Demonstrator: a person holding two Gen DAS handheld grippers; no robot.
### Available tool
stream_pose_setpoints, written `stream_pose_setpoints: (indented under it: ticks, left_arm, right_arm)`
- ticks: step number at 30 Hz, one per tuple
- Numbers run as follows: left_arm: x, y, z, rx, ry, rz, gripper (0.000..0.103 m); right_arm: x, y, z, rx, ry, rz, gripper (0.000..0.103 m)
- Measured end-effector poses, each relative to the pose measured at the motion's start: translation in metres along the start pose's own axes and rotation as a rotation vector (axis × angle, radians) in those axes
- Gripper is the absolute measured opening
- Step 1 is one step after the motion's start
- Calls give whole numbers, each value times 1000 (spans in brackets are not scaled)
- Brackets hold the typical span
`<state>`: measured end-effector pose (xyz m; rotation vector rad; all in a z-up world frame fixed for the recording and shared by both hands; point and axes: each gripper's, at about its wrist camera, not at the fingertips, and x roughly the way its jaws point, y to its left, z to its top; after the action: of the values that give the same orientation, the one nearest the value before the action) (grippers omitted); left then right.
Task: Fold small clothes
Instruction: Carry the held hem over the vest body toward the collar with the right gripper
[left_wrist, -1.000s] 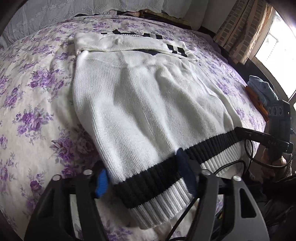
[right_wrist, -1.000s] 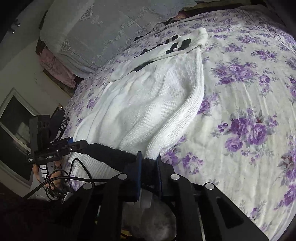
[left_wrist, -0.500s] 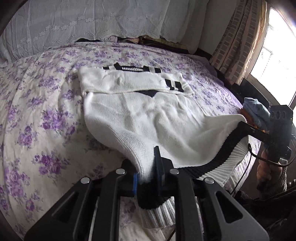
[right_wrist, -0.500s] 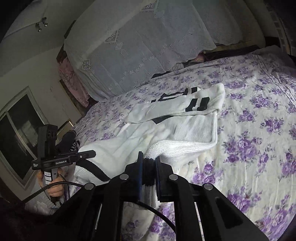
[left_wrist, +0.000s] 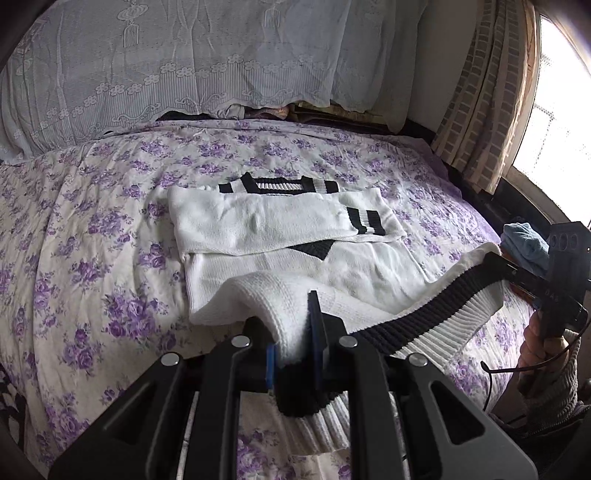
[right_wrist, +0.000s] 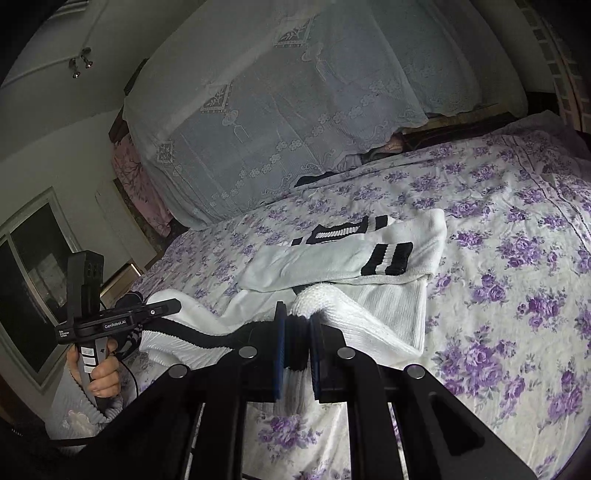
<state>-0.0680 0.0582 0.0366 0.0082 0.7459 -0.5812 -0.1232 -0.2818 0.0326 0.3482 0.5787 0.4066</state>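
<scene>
A white knit sweater (left_wrist: 266, 225) with black stripes lies on the floral bed, sleeves folded across its chest; it also shows in the right wrist view (right_wrist: 347, 254). Its black-and-white ribbed hem (left_wrist: 436, 317) is lifted off the bed and stretched between my two grippers. My left gripper (left_wrist: 293, 347) is shut on the hem's left corner. My right gripper (right_wrist: 295, 343) is shut on the hem's right corner. The right gripper also shows in the left wrist view (left_wrist: 491, 260), and the left gripper in the right wrist view (right_wrist: 177, 304).
The purple-flowered bedspread (left_wrist: 92, 258) covers the bed. A lace-covered pile of bedding (left_wrist: 207, 59) stands at the head. A folded blue cloth (left_wrist: 524, 245) lies at the right edge by the curtain (left_wrist: 480, 96) and window.
The left gripper closed on the hem corner. Both grippers then lifted the hem off the bed and carried it toward the sweater's collar end, doubling the body over.
</scene>
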Motion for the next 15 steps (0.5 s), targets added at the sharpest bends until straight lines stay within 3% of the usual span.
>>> stream_pose_setpoints:
  ticks: [15]
  left_arm:
    - [30, 4, 43, 20, -5, 26, 13]
  right_arm:
    - [37, -20, 39, -2, -13, -54, 12]
